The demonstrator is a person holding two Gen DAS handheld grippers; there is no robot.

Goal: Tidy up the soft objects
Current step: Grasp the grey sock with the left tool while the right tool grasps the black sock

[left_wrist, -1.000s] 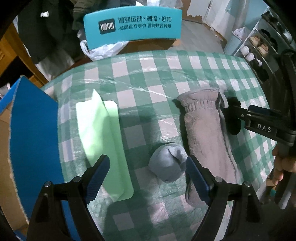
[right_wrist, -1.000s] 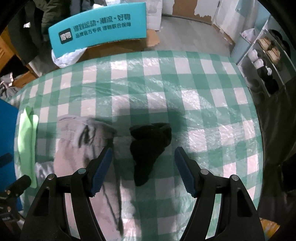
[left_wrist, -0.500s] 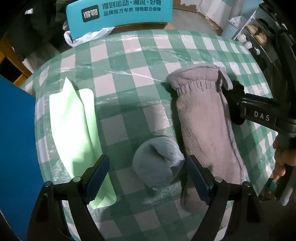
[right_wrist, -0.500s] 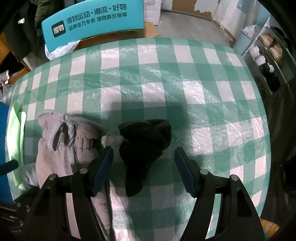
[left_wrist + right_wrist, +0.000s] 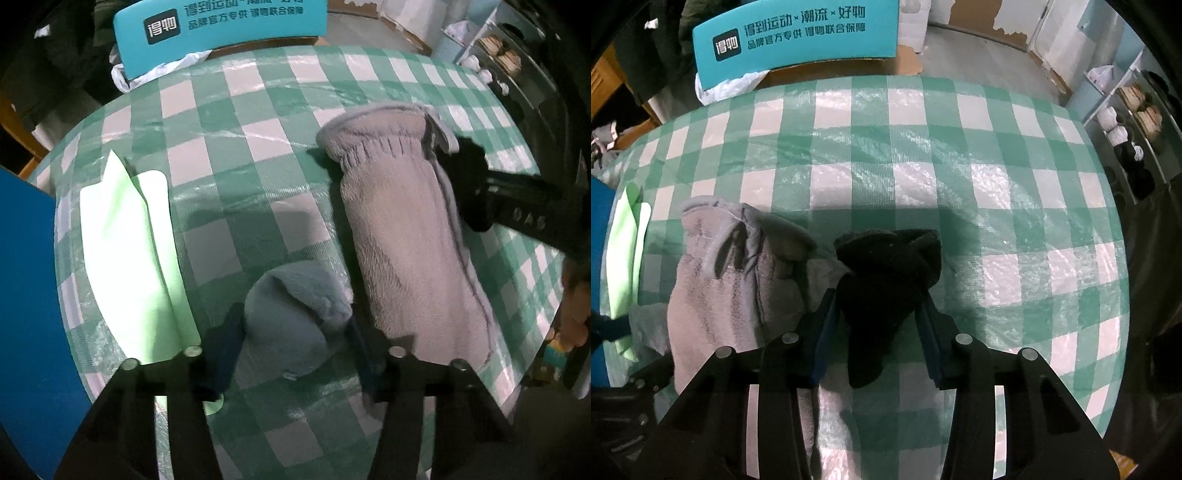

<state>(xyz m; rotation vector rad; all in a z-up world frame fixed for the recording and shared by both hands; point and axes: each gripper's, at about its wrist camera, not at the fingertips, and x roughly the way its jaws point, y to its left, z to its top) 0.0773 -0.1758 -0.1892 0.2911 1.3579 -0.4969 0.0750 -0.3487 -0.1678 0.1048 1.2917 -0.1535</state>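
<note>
**Both claws closing on rolled socks, checked table**

Left gripper [image 5: 291,343]: fingers sit against both flanks of the blue-grey sock ball [image 5: 291,325]; judged clenched on it, though motion blur hides how firmly. The ball rests on the table [image 5: 258,110], between the green sheet [image 5: 129,258] on its left and the long grey sock [image 5: 406,240] on its right, touching or nearly touching the latter.

Right gripper [image 5: 875,325]: fingers pressed to either side of the black sock [image 5: 886,280]; judged grasping it. The black sock lies just right of the long grey sock [image 5: 731,266], near mid-table.

Step in hand (judgement): securing the two bundles before a lift. To do it well:
- squeeze at the thick middle, not a loose flap, so the roll does not unfurl;
- lift straight up, so neither claw drags the long grey sock lying between them;
- keep the left claw off the green sheet's edge.

Orientation:
- long grey sock: long axis runs away from the cameras, cuff at the far end, toe end toward the claws;
- black sock: long axis roughly the same, wide bunched end far, narrow end near and slightly left;
- blue-grey ball: roundish, no clear axis.
</note>
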